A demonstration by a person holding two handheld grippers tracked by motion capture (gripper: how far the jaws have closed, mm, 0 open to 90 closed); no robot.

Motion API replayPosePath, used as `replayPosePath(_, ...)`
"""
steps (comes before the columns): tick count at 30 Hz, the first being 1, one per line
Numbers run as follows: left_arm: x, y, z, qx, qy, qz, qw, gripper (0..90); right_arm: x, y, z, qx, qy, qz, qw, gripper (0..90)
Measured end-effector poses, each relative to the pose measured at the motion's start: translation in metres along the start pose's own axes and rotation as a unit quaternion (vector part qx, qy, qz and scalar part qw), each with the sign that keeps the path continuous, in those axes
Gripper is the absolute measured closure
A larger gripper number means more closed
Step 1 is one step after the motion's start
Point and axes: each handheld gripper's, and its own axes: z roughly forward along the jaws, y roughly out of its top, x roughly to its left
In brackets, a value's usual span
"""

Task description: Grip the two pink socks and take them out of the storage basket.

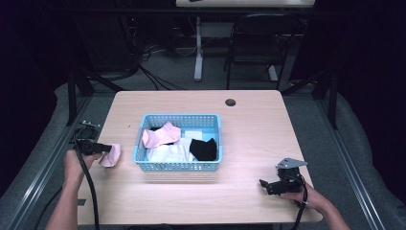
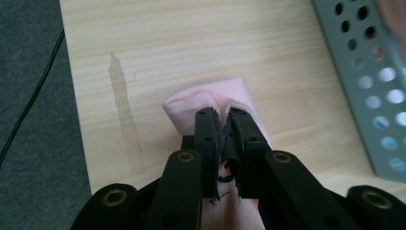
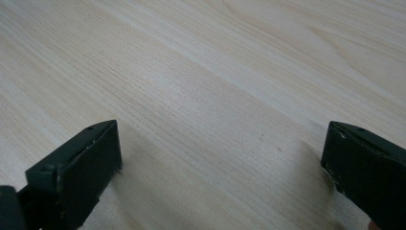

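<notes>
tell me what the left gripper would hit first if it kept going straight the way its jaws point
Probably the blue basket. The left gripper, shut on the pink sock, points across the table toward the basket's near-left wall, with bare wood between; its exact heading and height are hard to judge.

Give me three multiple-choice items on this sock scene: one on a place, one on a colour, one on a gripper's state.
1. Where does the basket stand?
A. mid-table
B. on the floor
C. on the chair

2. What colour is the sock pinched by the left gripper?
A. black
B. pink
C. green

3. How is the right gripper?
A. shut on a sock
B. open over bare table
C. inside the basket

Answers:
1 A, the high view shows it at the table's middle.
2 B, the left gripper view shows pink cloth between the closed fingers.
3 B, the right gripper view shows the fingers wide apart over wood alone.
</notes>
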Motion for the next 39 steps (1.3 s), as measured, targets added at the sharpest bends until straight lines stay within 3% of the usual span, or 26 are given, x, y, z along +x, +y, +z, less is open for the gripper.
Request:
replayPosePath(2,0.002,-0.002,0.002,-0.001,0.0,-0.006,1.0,73.0,0.0,0.0,-0.001,0.003,-0.003,-0.002,1.0,0.0)
replayPosePath(3,0.002,-0.003,0.002,0.0,-0.003,-0.008,1.0,73.0,0.0,0.0,-0.001,0.003,-0.003,-0.002,1.0,0.0)
replayPosePath(5,0.0,-0.005,0.0,-0.007,-0.008,-0.007,0.9999,55.2,0.001,0.0,-0.001,0.002,-0.007,-0.002,1.0,0.0)
replayPosePath(8,-0.003,-0.002,-0.009,-0.017,0.001,-0.007,0.9998,38.6,0.0,0.0,-0.001,0.003,-0.004,0.0,1.0,0.0)
replayPosePath(13,-0.007,0.002,-0.026,-0.049,0.003,-0.011,0.9987,22.8,0.001,0.0,0.0,0.002,-0.003,0.001,1.0,0.0)
replayPosePath(16,-0.016,0.009,-0.043,-0.071,0.008,0.002,0.9974,15.3,0.0,0.0,0.0,0.002,-0.003,0.0,1.0,0.0)
replayPosePath(25,-0.044,0.027,-0.063,-0.099,-0.01,0.043,0.9941,10.8,0.001,0.0,0.0,0.002,-0.003,0.001,1.0,0.0)
replayPosePath(28,-0.064,0.037,-0.068,-0.11,-0.017,0.065,0.9917,8.2,0.001,0.0,0.0,0.0,-0.001,0.002,1.0,0.0)
replayPosePath(29,-0.064,0.037,-0.068,-0.11,-0.017,0.065,0.9917,8.1,0.001,0.0,0.0,0.0,-0.001,0.002,1.0,0.0)
replayPosePath(30,-0.076,0.044,-0.069,-0.115,-0.02,0.081,0.9899,7.4,0.0,0.0,0.0,0.0,-0.001,0.001,1.0,0.0)
replayPosePath(31,-0.076,0.044,-0.069,-0.115,-0.02,0.081,0.9899,7.2,0.0,0.0,0.0,0.0,-0.001,0.001,1.0,0.0)
replayPosePath(34,-0.102,0.059,-0.066,-0.12,-0.037,0.108,0.9862,7.0,0.0,0.0,0.0,0.0,0.0,0.001,1.0,0.0)
replayPosePath(35,-0.102,0.059,-0.066,-0.12,-0.037,0.108,0.9862,6.4,0.0,0.0,0.0,0.0,0.0,0.001,1.0,0.0)
replayPosePath(39,-0.125,0.068,-0.056,-0.118,-0.05,0.134,0.9827,5.7,0.001,0.0,0.0,0.002,-0.003,-0.001,1.0,0.0)
